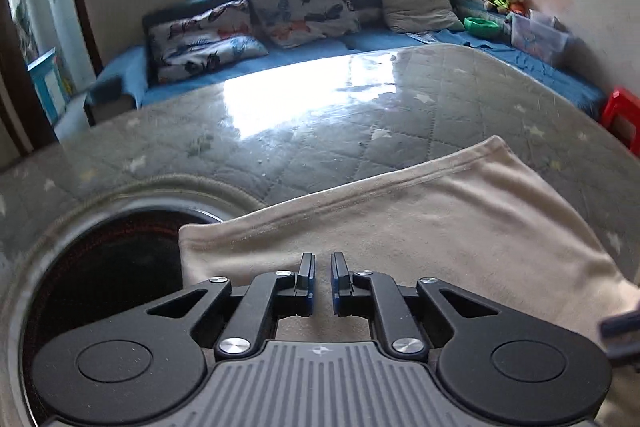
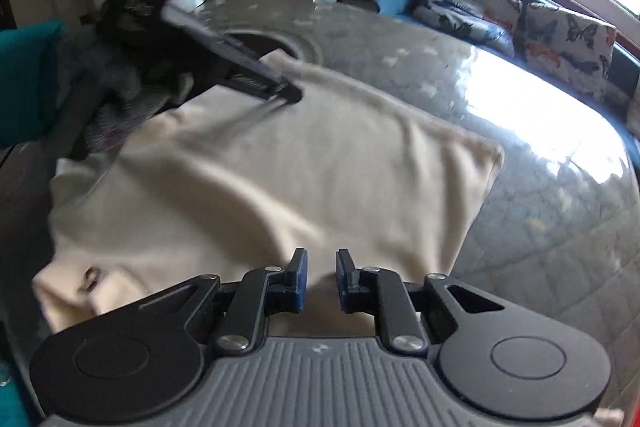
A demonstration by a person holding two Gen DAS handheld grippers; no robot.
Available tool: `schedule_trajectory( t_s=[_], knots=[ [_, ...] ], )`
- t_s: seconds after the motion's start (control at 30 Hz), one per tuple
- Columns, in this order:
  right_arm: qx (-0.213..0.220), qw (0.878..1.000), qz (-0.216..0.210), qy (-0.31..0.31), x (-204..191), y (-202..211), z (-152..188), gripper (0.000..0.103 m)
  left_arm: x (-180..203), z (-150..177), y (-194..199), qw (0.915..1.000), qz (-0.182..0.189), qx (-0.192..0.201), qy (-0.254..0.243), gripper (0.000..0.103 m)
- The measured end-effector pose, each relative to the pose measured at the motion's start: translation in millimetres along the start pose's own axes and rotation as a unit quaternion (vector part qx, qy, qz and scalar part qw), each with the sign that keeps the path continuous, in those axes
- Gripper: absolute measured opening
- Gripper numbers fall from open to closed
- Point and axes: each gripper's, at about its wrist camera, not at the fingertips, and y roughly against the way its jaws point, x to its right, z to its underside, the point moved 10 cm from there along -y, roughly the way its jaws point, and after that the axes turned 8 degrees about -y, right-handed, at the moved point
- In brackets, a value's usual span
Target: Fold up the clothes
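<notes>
A cream garment [image 1: 420, 219] lies folded flat on the round glass-topped table [image 1: 320, 115]. My left gripper [image 1: 322, 259] hovers over its near left part. The jaws stand a narrow gap apart with nothing pinched between them. In the right wrist view the same garment [image 2: 300, 167] spreads across the middle. My right gripper [image 2: 322, 255] is over its near edge, jaws slightly apart, and the cloth lies below the pads, not gripped. The left gripper [image 2: 288, 93] shows blurred at the cloth's far left corner.
A dark round recess [image 1: 100, 267] sits in the table beside the garment's left edge. Behind the table runs a blue sofa [image 1: 320, 51] with butterfly cushions [image 1: 308, 7], a plastic box [image 1: 540, 35] and a red stool [image 1: 622, 115]. Dark fuzzy fabric [image 2: 120, 87] lies behind the left gripper.
</notes>
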Motion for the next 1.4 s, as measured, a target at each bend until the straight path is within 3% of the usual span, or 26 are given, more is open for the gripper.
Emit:
schedule_trajectory(
  t_s=[0.2,0.27,0.37,0.57,0.7,0.77,0.87,1.17,1.4],
  knots=[
    [0.008,0.999,-0.036,0.037,-39,34,12,0.016,-1,3,1,0.9999,-0.009,0.0,-0.005,0.013],
    [0.007,0.997,-0.069,0.044,-58,41,14,0.026,0,4,1,0.9999,-0.012,0.001,-0.004,0.015],
    [-0.002,0.992,-0.101,0.075,-85,44,21,0.03,-2,6,3,0.9998,-0.02,0.002,-0.004,0.024],
    [-0.014,0.985,-0.089,0.145,-107,33,36,0.036,-5,8,5,0.9998,-0.019,0.002,-0.007,0.029],
    [-0.003,0.988,-0.075,0.133,-102,23,30,0.033,-5,9,5,0.9998,-0.02,0.003,-0.006,0.029],
    [-0.004,0.989,-0.077,0.127,-102,20,30,0.008,-4,9,5,0.9998,-0.02,0.003,-0.006,0.029],
    [-0.002,0.988,-0.074,0.133,-103,19,34,0.002,-4,10,5,0.9997,-0.022,0.004,-0.007,0.031],
    [-0.013,0.981,-0.103,0.167,-120,33,50,0.002,-5,10,6,0.9995,-0.029,0.007,-0.008,0.036],
    [0.0,0.989,-0.098,0.111,-102,43,40,0.011,2,16,30,0.9995,-0.021,0.021,-0.007,0.036]
  ],
)
